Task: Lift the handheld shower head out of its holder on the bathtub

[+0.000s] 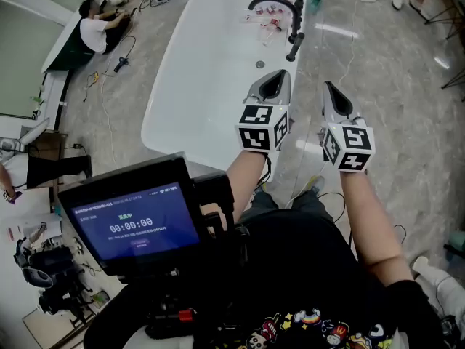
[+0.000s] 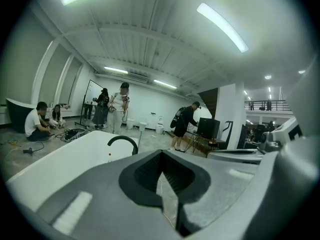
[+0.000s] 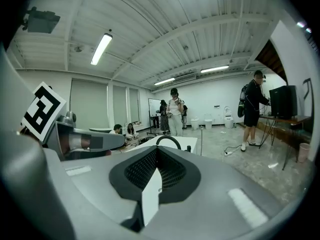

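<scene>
A long white bathtub (image 1: 203,71) lies ahead of me. At its far end a black arched faucet (image 1: 270,1) stands on the rim. Beside it the black handheld shower head (image 1: 296,43) rests along the right rim. My left gripper (image 1: 275,76) hovers over the tub's near right rim, shut and empty. My right gripper (image 1: 328,89) is held just outside the rim over the floor, also shut with nothing in it. Both are well short of the shower head. The faucet arch (image 2: 123,141) shows past the left gripper (image 2: 161,153) and, as the faucet arch (image 3: 167,140), past the right gripper (image 3: 157,150).
A monitor (image 1: 134,220) sits on a rig at my chest. People sit on the floor (image 1: 98,27) to the tub's left among cables. A white cable (image 1: 349,57) runs over the tiles on the right. Several people stand (image 3: 175,111) beyond the tub.
</scene>
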A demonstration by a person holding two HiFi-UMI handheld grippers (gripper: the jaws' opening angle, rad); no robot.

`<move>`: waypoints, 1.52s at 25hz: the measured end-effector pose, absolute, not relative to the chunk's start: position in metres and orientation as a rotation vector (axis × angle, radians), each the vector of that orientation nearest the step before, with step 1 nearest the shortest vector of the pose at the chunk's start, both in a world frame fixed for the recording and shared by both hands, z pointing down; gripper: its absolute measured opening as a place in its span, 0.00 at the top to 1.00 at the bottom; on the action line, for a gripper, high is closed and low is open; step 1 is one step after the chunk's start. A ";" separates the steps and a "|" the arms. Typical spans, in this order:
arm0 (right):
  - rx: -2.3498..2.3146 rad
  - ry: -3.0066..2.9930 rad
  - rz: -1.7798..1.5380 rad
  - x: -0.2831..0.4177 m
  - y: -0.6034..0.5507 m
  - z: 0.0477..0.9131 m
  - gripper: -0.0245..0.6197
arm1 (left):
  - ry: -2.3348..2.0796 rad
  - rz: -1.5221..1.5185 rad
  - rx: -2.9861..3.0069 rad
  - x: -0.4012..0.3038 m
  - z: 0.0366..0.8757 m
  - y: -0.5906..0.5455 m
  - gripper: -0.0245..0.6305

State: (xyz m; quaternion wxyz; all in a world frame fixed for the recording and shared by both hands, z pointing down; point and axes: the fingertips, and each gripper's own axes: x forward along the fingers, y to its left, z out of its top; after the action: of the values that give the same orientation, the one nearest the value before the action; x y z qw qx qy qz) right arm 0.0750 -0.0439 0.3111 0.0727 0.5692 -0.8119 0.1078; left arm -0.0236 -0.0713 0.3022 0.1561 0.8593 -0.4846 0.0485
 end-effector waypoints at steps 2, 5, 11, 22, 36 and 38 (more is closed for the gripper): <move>1.711 -2.436 0.328 0.072 -0.042 0.313 0.92 | -1.388 0.140 2.455 -0.027 0.304 -0.070 0.96; 1.709 -2.426 0.338 0.067 -0.041 0.315 0.92 | -1.389 0.144 2.449 -0.031 0.304 -0.070 0.96; 1.692 -2.406 0.392 0.063 -0.061 0.339 0.89 | -1.403 0.118 2.425 -0.035 0.316 -0.091 0.96; 1.830 -2.298 0.457 0.027 -0.132 0.410 0.84 | -1.328 0.128 2.470 -0.063 0.360 -0.157 0.96; 1.679 -2.355 0.495 0.045 -0.302 0.605 0.73 | -1.543 0.050 2.319 -0.054 0.514 -0.279 0.96; 1.675 -2.361 0.494 0.043 -0.320 0.624 0.70 | -1.564 0.044 2.304 -0.057 0.531 -0.288 0.96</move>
State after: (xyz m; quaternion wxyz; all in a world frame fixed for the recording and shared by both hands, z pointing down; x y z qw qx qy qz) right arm 0.0429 -0.3195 0.6239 0.1021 0.5674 -0.7998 0.1673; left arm -0.0575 -0.2882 0.5308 0.1771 0.8142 -0.5527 0.0157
